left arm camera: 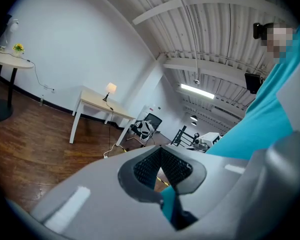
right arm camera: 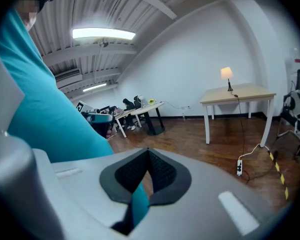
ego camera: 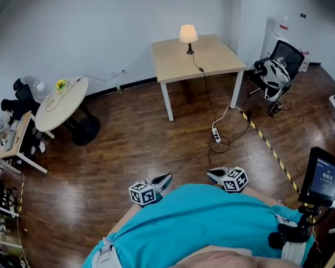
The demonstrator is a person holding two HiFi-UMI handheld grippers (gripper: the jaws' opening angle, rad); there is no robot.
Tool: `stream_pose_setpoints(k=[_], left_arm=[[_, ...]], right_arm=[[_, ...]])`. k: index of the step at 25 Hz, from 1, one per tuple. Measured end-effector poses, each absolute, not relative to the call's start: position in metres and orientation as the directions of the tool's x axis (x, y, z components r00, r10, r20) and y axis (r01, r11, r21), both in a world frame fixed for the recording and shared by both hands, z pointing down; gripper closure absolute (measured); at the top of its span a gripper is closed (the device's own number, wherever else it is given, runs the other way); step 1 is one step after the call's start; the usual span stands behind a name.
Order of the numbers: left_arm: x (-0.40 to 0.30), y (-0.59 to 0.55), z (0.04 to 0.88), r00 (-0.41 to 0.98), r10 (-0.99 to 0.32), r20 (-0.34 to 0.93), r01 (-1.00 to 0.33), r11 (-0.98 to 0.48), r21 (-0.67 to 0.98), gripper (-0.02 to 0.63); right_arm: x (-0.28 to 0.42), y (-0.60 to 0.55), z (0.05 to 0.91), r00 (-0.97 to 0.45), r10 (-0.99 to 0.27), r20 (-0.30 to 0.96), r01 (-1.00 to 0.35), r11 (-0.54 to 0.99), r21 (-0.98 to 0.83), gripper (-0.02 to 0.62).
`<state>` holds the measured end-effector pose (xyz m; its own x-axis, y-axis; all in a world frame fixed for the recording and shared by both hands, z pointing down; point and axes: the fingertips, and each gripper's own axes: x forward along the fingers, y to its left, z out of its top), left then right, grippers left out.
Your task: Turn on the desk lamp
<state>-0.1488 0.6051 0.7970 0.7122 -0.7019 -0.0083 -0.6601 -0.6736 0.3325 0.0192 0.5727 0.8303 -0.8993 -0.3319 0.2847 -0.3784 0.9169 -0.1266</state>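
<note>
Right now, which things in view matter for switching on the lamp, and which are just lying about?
For the job: desk lamp, its cord, power strip on the floor, square table it stands on, left tool and right tool, both shut and empty.

Lying about: round table, office chair, screen on a stand, striped floor tape.

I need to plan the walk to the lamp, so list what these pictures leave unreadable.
- Desk lamp switch: too small and far away in every view.
- Power strip: head view, too small to tell its switch state or which plugs are in it.
- Floor at the person's feet: head view, covered by the teal shirt.
- Round table items: head view, too small.
- Screen text: head view, blurred near the right edge.
</note>
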Motion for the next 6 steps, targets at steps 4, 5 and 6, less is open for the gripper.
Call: stream_pose_setpoints(k=[4, 5, 6], left_arm=[[-0.155, 0.601, 0.790, 0.708, -0.706, -0.013, -0.665, -0.672, 0.325, 0.604], [-0.156, 0.600, 0.787, 0.707, -0.707, -0.014, -0.666, -0.673, 0.322, 0.604], [-0.158, 0.599, 0.785, 0.706, -0.708, -0.015, -0.667, -0.673, 0.319, 0.604]], right_arm=[[0.016, 0.569, 0.824, -0.899, -0.337, 0.281, -0.381, 0.917, -0.120, 0.595], [0.015, 0.568, 0.823, -0.899, -0.337, 0.281, -0.381, 0.917, -0.119, 0.595], [0.013, 0.567, 0.821, -0.899, -0.337, 0.281, -0.381, 0.917, -0.118, 0.595]])
